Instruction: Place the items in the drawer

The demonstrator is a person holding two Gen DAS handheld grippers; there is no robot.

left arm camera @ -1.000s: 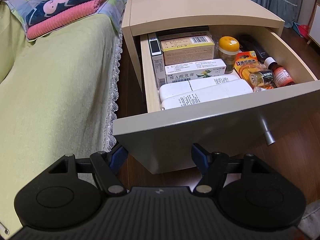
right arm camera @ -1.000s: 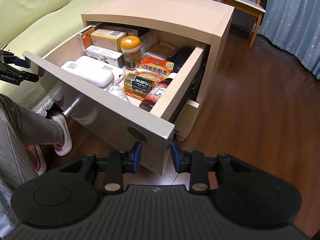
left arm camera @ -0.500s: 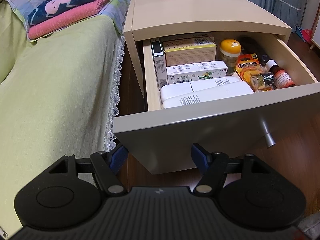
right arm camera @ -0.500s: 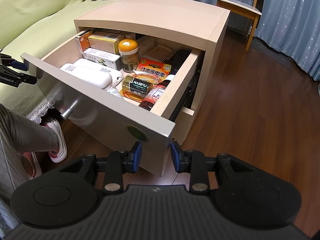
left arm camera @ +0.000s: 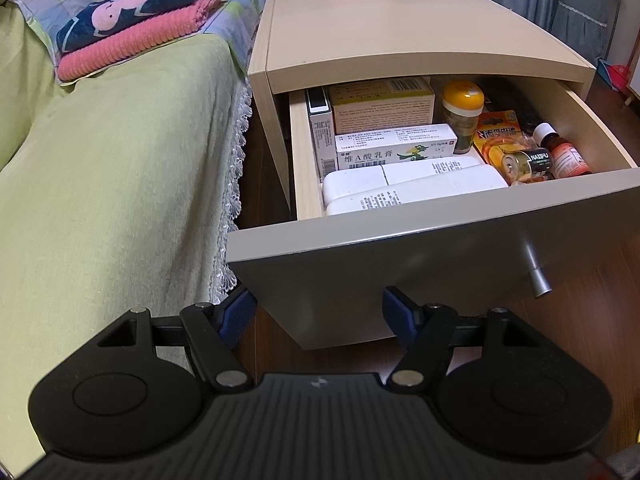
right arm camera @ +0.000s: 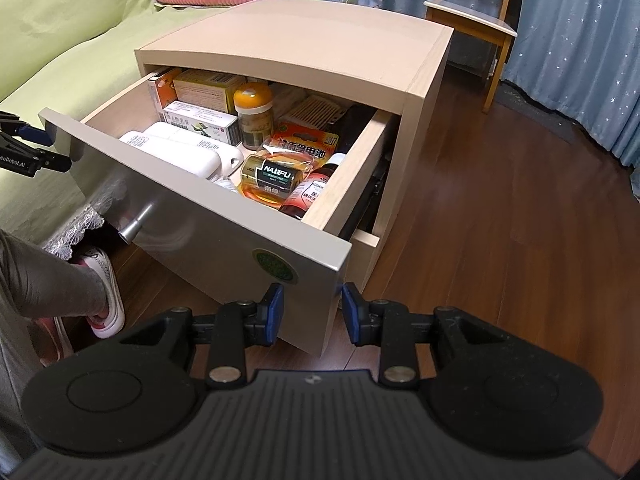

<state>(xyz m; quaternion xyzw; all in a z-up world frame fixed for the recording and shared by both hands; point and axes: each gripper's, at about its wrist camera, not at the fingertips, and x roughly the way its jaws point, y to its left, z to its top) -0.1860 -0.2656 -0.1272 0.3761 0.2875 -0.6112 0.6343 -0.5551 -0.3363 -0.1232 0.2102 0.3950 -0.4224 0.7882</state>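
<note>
Two hand-held grippers empty; drawer front ahead (bed beside)

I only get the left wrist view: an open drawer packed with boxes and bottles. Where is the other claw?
Observer: The right claw is open and empty, low by the right corner of the drawer front.
Operator: Is anything on that front besides the knob?
Observer: Yes, a round green sticker sits near that right corner.
Operator: And the person?
Observer: A grey-trousered leg and a pink-and-white shoe show on the floor beside the bed.
</note>
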